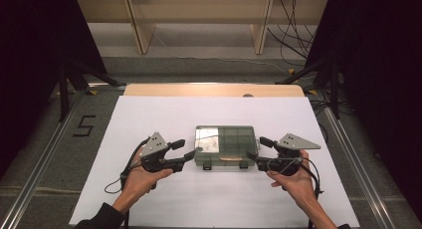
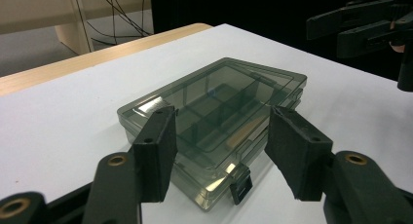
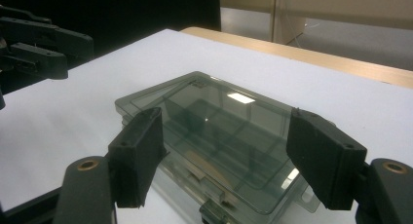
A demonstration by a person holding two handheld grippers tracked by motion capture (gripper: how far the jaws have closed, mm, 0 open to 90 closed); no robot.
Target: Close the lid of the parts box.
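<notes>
A flat, smoky-clear plastic organiser box (image 1: 226, 147) with inner dividers lies shut on the white table top (image 1: 214, 114). Its two black latches (image 1: 207, 166) face the person. A pale stick-like piece (image 2: 242, 132) rests inside near the front. My left gripper (image 1: 188, 149) is at the box's left front corner, open, with that corner between its jaws (image 2: 221, 151). My right gripper (image 1: 257, 152) is at the right front corner, also open, straddling the corner (image 3: 221, 160). Neither pair of pads touches the box.
The white sheet covers the table; a strip of bare wood (image 1: 214, 89) runs along the far edge. Beyond it stand wooden shelf legs (image 1: 142, 30) and loose cables (image 1: 293, 35). Dark curtains flank both sides.
</notes>
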